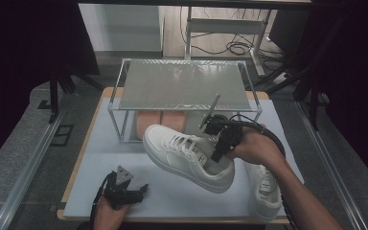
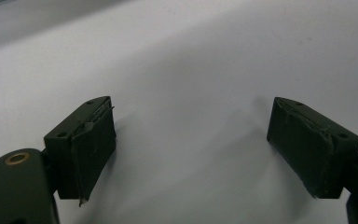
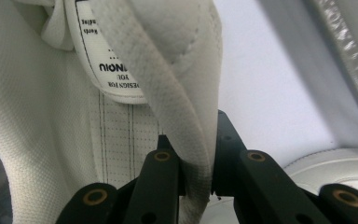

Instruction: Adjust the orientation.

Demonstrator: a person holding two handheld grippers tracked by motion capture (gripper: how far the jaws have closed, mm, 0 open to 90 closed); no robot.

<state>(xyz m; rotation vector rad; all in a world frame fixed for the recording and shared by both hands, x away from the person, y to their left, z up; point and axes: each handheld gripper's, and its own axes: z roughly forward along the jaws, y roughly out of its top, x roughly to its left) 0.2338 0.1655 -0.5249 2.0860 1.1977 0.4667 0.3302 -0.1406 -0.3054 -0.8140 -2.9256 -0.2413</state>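
Sneaker hangs lifted just in front of the rack, its collar pinched in my right gripper. Shelving remains, and 1 more shoe waits right of the rack. My left gripper rests agape.

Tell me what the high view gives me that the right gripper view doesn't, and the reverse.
High view: the left gripper resting open near the table's front edge, the metal rack behind, and the held shoe whole, lifted and tilted.
Right gripper view: the jaws pinching the shoe's collar between them, one inside and one outside, and the printed tongue label.
Both: the right gripper shut on the shoe, and the second shoe lying on the table.
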